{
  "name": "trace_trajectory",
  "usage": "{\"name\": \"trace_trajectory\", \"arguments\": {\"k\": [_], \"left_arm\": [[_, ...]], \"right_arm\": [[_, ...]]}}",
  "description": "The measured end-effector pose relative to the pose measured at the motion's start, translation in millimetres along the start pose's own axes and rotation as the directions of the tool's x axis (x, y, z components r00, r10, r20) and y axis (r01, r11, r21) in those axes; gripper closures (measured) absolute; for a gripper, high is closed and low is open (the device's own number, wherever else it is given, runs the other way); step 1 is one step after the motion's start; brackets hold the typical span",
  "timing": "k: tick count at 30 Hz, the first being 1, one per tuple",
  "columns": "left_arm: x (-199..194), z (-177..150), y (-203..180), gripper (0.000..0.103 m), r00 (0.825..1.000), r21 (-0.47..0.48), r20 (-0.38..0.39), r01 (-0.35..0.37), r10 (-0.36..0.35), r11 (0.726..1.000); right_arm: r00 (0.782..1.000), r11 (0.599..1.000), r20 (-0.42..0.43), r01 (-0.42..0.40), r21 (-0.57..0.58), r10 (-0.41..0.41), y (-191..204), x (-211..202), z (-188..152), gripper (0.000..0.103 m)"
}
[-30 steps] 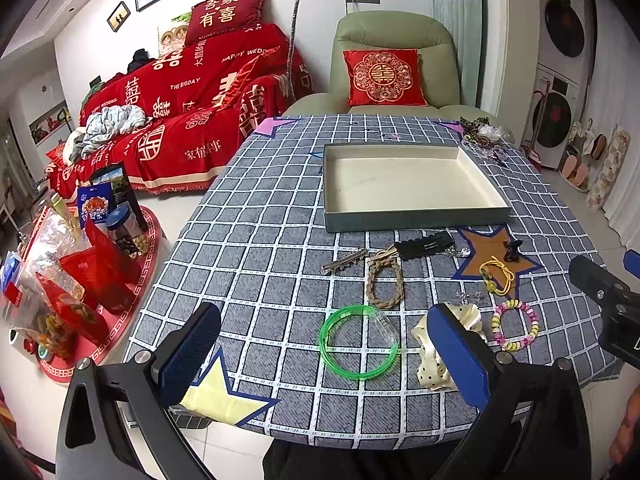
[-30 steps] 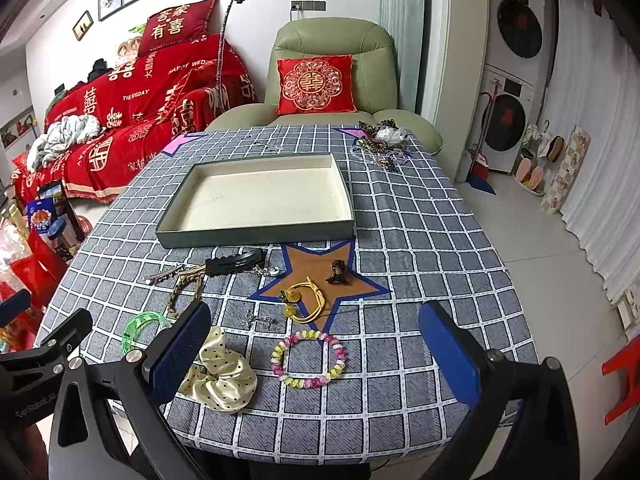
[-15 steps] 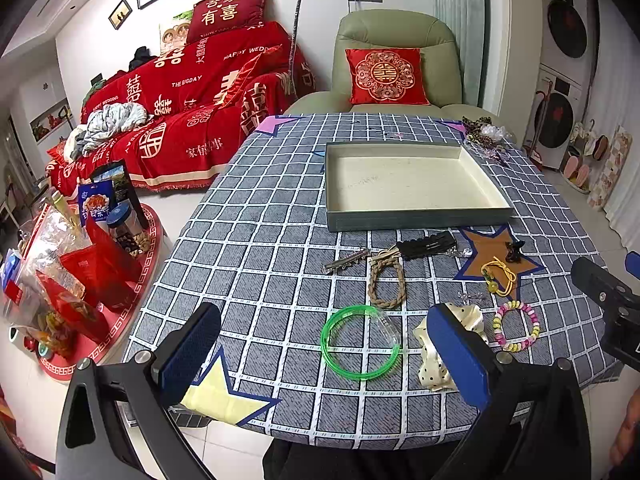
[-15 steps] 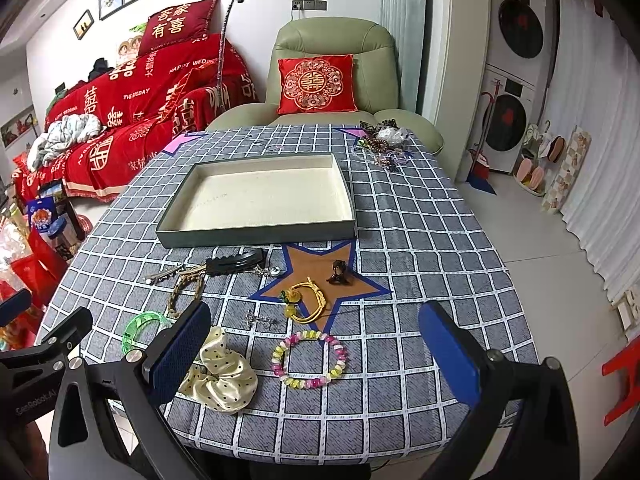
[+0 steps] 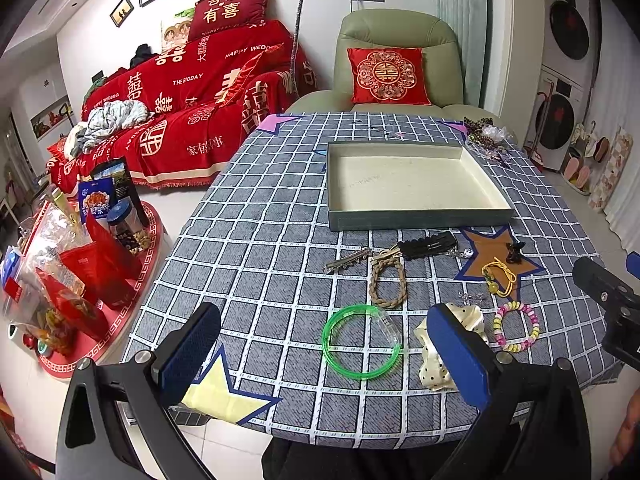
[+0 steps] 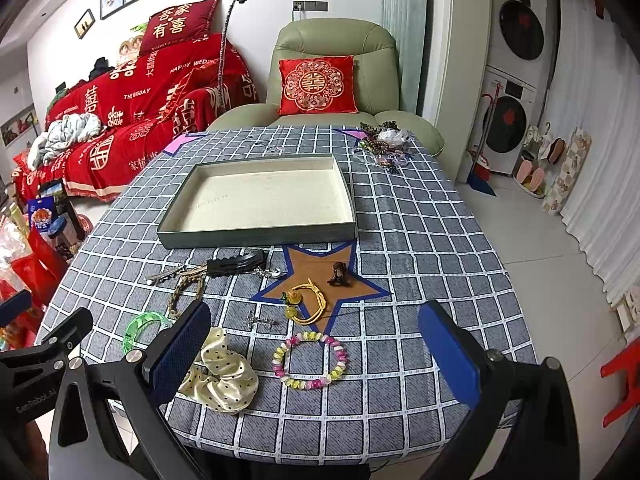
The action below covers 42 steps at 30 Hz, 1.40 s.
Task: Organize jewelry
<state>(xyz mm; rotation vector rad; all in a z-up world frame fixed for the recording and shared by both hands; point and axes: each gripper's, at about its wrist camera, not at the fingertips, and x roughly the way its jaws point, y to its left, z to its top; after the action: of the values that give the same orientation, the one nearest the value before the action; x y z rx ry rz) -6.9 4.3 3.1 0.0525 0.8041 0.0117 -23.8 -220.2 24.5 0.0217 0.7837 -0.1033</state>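
An empty grey-green tray [image 5: 416,219] [image 6: 256,237] with a cream floor sits mid-table. In front of it lie a black hair clip [image 5: 428,245] [image 6: 236,263], a metal clip [image 5: 347,260], a braided rope bracelet [image 5: 387,284], a green bangle [image 5: 362,342] [image 6: 140,330], a polka-dot scrunchie [image 6: 220,376], a pastel bead bracelet [image 6: 310,360] [image 5: 516,326], a yellow cord bracelet [image 6: 306,300] and a small brown claw clip [image 6: 339,273]. My left gripper [image 5: 322,354] is open above the green bangle. My right gripper [image 6: 314,358] is open over the bead bracelet. Neither holds anything.
The table carries a grey checked cloth [image 5: 256,240] with star patches. A heap of tangled jewelry [image 6: 382,142] lies at the far right corner. Beyond stand a green armchair [image 6: 336,64] and a red-covered sofa [image 5: 192,112]. A low red tray of snacks [image 5: 72,264] sits on the floor, left.
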Motion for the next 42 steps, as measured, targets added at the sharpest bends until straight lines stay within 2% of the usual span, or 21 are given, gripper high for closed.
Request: {"name": "trace_trajectory", "arguments": {"k": [42], "left_arm": [[0.8,-0.1,-1.2,0.0,1.0,-0.008,-0.014,-0.002,0.001,1.0]], "right_arm": [[1.0,1.0,-0.003,-0.002,0.002,0.002,1.3,0.4,0.0,0.0]]}}
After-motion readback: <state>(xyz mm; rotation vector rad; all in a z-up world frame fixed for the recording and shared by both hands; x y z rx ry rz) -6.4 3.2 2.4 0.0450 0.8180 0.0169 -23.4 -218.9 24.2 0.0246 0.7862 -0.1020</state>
